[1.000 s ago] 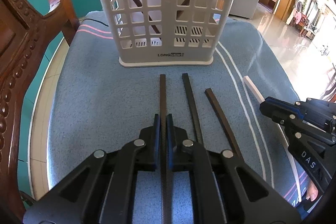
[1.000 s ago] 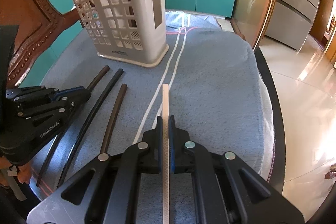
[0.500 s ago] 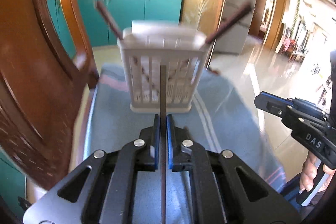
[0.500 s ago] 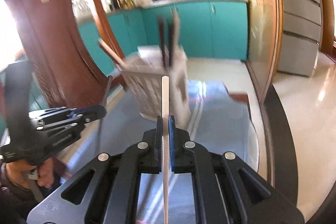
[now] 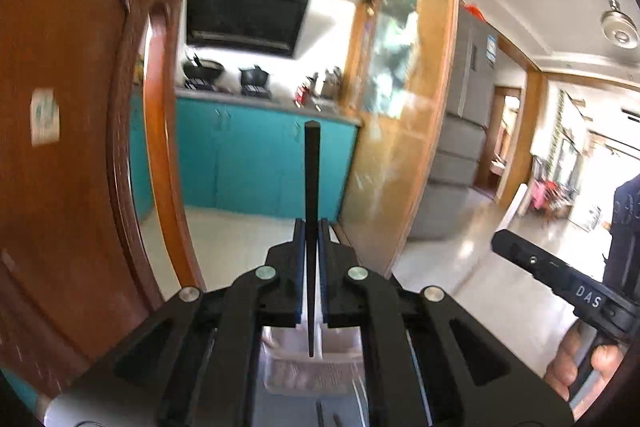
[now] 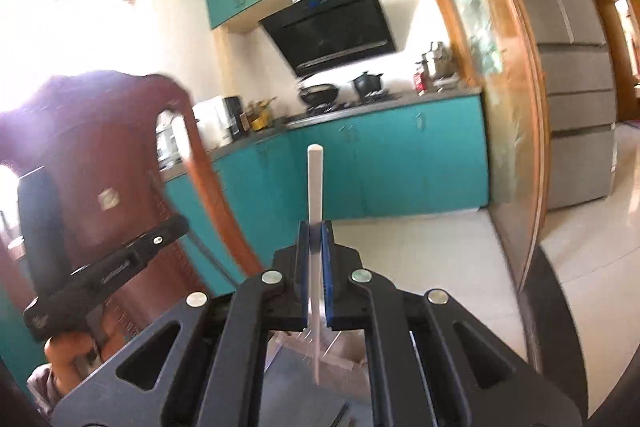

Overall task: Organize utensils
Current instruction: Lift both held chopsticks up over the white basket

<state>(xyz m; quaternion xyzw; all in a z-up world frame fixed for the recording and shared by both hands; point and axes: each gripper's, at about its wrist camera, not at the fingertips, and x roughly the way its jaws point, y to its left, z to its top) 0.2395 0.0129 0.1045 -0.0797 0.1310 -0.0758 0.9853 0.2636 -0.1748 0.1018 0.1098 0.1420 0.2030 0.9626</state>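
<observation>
- Clamped between the narrowed blue-padded jaws of the left gripper (image 5: 311, 227), a dark chopstick (image 5: 311, 187) is held upright.
- Its squared upper end is seen well above the fingertips, against the teal cabinets (image 5: 240, 163); its thinner lower end is seen below the pads, over the pale utensil basket (image 5: 308, 367).
- Whether that lower tip is inside the basket or only above it cannot be told from the left wrist view.
- The basket is glimpsed only through the gap in the gripper frame, blurred, with blue cloth (image 5: 288, 411) below it.
- A white chopstick (image 6: 315, 187) is gripped in the same manner by the right gripper (image 6: 316, 231), whose jaws are closed tightly on it.
- Its blunt top is raised above the fingertips, and its lower end is pointed down at the basket (image 6: 340, 351) seen between the linkage arms.
- Each gripper is visible at the edge of the other's view: the right one at the right side of the left wrist view, the left one at the left side of the right wrist view, each held by a hand.
- A carved wooden chair back (image 5: 72, 147) is seen at the left, and a range hood (image 6: 332, 27) and a grey refrigerator (image 6: 568, 67) farther off.
</observation>
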